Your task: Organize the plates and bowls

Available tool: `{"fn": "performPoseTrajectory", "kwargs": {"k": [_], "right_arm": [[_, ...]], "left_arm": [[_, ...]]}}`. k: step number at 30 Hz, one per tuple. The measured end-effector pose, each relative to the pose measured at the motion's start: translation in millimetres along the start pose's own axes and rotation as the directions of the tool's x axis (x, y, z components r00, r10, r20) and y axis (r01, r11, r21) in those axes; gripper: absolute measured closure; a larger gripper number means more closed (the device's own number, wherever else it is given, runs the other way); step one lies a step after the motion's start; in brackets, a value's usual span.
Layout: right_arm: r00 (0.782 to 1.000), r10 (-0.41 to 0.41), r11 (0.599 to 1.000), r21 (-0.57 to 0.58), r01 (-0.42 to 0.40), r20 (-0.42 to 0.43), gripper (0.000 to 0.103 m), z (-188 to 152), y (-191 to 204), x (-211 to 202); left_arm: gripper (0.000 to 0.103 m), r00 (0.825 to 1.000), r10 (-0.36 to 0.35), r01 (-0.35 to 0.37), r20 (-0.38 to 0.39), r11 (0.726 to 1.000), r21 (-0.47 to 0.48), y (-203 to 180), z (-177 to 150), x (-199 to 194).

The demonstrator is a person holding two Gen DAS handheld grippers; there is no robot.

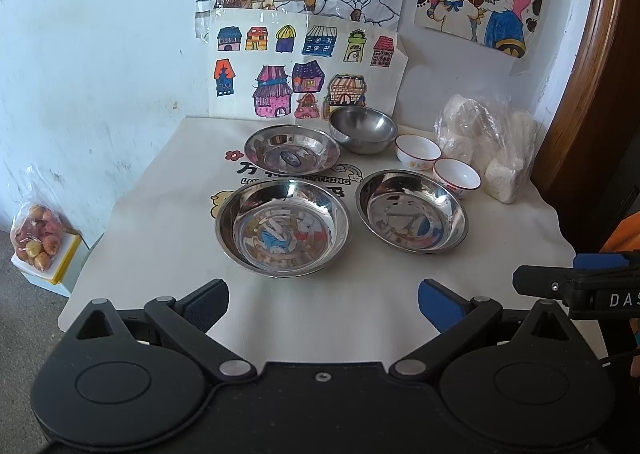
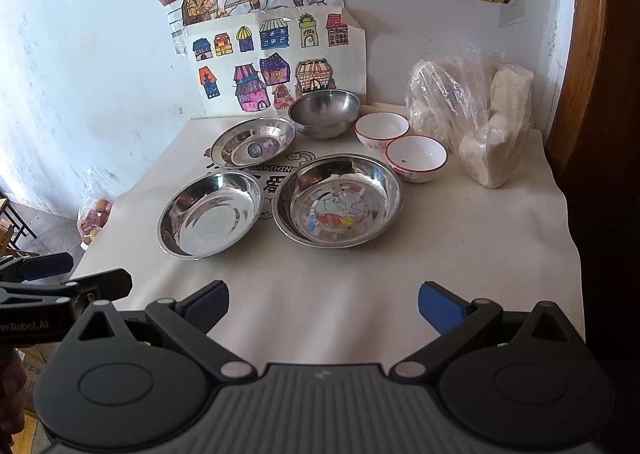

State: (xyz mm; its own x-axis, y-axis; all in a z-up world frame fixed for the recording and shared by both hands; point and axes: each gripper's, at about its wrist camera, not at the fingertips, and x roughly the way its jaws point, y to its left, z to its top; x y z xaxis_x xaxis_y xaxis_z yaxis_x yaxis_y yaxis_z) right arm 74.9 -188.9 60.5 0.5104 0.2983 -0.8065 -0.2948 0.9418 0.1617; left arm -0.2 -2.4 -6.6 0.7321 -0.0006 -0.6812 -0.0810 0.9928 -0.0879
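We see nothing stacked yet; the sorting looks unstarted. Left to right on the cloth-covered table (image 2: 460,254): a small steel plate (image 2: 253,141) at the back, two larger steel plates (image 2: 211,214) (image 2: 338,200) in front, a steel bowl (image 2: 324,112), then two white bowls (image 2: 382,131) (image 2: 416,158) touching. Our left gripper (image 1: 323,304) and right gripper (image 2: 323,304) hover near the front edge, jaws wide, empty.

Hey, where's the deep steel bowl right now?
The deep steel bowl sits at the back of the table near the wall drawings, between the rear steel plate on its left and a white bowl on its right.
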Motion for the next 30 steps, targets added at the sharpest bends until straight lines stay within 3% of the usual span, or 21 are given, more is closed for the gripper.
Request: {"fn": "performPoseTrajectory", "kwargs": {"k": [30], "right_arm": [[1.000, -0.011, 1.000, 0.008, 0.011, -0.022, 0.000, 3, 0, 13]], "left_arm": [[0.002, 0.999, -0.002, 0.002, -0.035, 1.000, -0.002, 3, 5, 17]]}}
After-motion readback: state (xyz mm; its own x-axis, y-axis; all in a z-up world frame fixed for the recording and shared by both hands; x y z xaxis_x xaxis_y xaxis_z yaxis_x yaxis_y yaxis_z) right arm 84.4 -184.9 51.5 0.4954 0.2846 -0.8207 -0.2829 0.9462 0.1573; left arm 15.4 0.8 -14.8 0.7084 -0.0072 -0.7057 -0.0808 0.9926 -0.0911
